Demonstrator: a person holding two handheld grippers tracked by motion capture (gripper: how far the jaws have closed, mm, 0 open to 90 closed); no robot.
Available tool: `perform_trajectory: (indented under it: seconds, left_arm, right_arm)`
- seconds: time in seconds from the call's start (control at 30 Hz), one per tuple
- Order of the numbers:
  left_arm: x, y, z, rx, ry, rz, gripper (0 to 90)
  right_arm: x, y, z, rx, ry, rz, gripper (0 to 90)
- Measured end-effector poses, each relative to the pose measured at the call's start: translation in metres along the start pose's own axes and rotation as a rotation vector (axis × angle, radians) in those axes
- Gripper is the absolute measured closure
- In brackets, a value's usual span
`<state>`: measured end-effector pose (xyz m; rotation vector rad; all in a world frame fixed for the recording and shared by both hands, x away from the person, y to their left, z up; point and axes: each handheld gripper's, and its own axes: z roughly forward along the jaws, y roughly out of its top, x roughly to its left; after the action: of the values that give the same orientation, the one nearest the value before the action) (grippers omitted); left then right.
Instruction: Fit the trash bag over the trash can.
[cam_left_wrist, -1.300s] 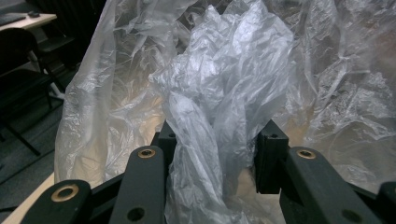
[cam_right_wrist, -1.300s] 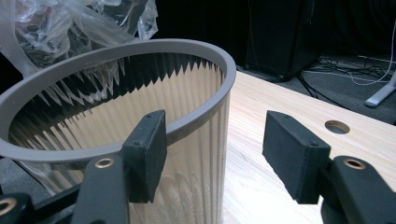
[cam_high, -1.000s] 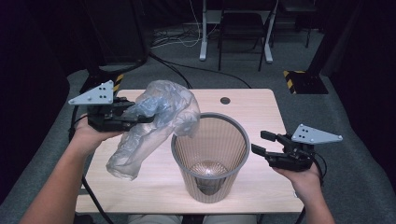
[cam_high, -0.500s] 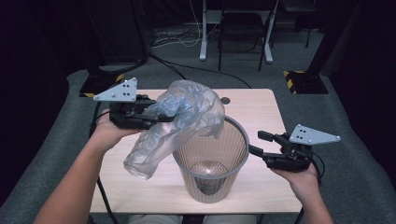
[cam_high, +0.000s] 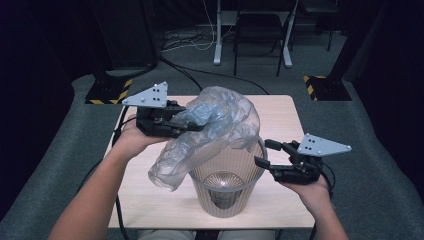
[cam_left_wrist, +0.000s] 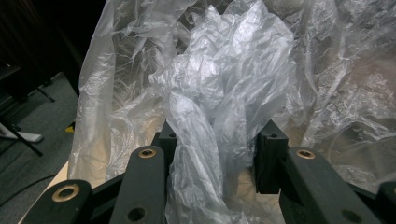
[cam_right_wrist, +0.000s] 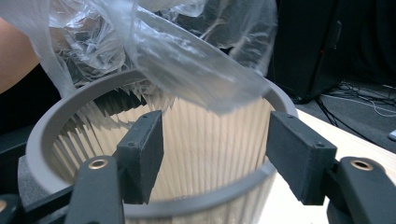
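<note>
A clear, crumpled plastic bag (cam_high: 220, 120) hangs over the far left rim of a grey ribbed waste bin (cam_high: 227, 197) that stands on the wooden table (cam_high: 145, 200). My left gripper (cam_high: 192, 125) is shut on a bunched fold of the bag (cam_left_wrist: 224, 93), pinched between its jaws (cam_left_wrist: 217, 140). The bag's lower end droops left of the bin. My right gripper (cam_high: 265, 154) is at the bin's right rim, and its jaws have just been opening. In the right gripper view the bin's near rim (cam_right_wrist: 196, 205) runs across the gap of the gripper (cam_right_wrist: 215, 149); the pads do not press on it. The bag (cam_right_wrist: 187, 60) hangs above.
The bin stands near the table's front edge. On the carpet behind the table stand two stand bases with yellow-black stripes (cam_high: 107, 92) (cam_high: 325, 85), desk legs (cam_high: 250, 50) and loose cables (cam_high: 200, 75). The person's forearms come in from the bottom.
My left gripper has carried the bag to the right, from the table's left side to over the bin's rim. The right hand has stayed by the bin.
</note>
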<state>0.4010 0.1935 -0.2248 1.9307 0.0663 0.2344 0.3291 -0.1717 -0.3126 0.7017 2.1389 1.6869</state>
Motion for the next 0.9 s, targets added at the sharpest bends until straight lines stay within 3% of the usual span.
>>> perform_trajectory:
  seconds: [0.4,0.5,0.7,0.83,0.9]
  left_arm:
    - [-0.003,0.002,0.005,0.013,-0.01,0.009,63.3]
    - [-0.002,0.005,0.002,0.008,0.006,0.007,63.3]
    - [-0.004,0.005,0.003,0.019,-0.001,0.006,63.4]
    - [-0.009,0.006,0.008,0.03,-0.03,0.03,63.4]
    - [-0.01,0.007,0.01,0.033,-0.035,0.036,63.4]
  right_arm:
    - [0.002,0.009,0.019,-0.007,0.006,-0.031,36.4]
    - [0.005,0.01,0.02,-0.013,0.024,-0.05,33.2]
    - [0.007,0.008,0.023,0.0,0.028,-0.059,28.4]
    - [0.006,0.008,0.025,0.0,-0.009,-0.053,31.6]
    - [0.005,0.009,0.024,-0.008,-0.023,-0.046,38.0]
